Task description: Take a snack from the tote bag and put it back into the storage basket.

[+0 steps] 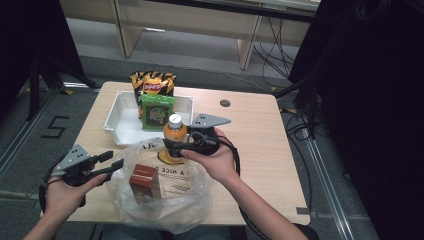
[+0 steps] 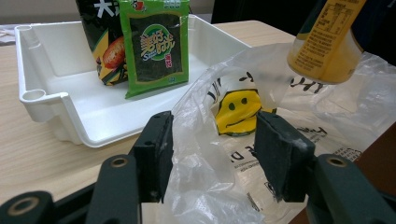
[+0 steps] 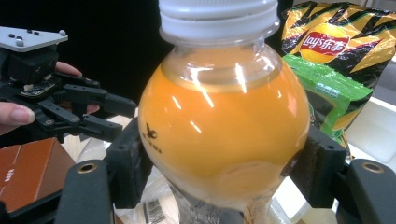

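An orange juice bottle with a white cap stands upright in the air over the mouth of a clear plastic bag. My right gripper is shut on it, a pad on each side of its round body. A brown box lies inside the bag. At the bag's left rim my left gripper stands open, with loose film bunched between its jaws. The bottle's base hangs clear of the table.
A white tray sits behind the bag, with a chips bag and a green seaweed pack leaning at its back. The wooden table has bare room on the right.
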`<act>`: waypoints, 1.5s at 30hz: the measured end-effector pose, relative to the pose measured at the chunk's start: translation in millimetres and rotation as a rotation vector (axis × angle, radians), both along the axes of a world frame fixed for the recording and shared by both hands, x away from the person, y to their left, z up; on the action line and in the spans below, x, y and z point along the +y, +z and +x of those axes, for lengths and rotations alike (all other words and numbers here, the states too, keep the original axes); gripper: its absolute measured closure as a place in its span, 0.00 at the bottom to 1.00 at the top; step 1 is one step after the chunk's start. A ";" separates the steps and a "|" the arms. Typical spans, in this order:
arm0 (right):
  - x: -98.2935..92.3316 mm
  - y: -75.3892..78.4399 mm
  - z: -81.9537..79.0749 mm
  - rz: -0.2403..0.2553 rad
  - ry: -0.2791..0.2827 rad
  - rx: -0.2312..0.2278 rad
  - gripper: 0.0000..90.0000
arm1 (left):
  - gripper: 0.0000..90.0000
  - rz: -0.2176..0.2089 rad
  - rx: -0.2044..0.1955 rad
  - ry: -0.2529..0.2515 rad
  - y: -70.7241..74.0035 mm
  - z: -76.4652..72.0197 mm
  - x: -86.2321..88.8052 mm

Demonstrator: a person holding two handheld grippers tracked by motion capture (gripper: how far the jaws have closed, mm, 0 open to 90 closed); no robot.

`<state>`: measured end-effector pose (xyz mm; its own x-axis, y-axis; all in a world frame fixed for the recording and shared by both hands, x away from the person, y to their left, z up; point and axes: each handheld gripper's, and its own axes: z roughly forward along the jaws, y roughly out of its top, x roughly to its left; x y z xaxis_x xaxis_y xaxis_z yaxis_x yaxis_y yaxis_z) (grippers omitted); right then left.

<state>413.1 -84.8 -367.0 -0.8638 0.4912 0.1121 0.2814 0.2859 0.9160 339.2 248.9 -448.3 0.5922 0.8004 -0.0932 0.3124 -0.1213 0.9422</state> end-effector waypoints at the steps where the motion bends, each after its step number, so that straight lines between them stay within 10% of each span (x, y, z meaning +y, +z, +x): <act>1: 0.3 0.0 1.6 0.000 -0.001 -0.005 0.36 | 0.52 0.004 -0.001 0.001 0.0 0.0 0.2; 45: 11.6 4.6 27.8 0.001 -0.049 0.002 0.36 | 0.52 0.023 -0.003 -0.005 0.2 0.2 0.6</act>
<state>440.9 -73.2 -362.4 -0.8386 0.5326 0.1140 0.2965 0.2708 0.9158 339.4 249.5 -448.1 0.5961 0.7996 -0.0731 0.3091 -0.1445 0.9400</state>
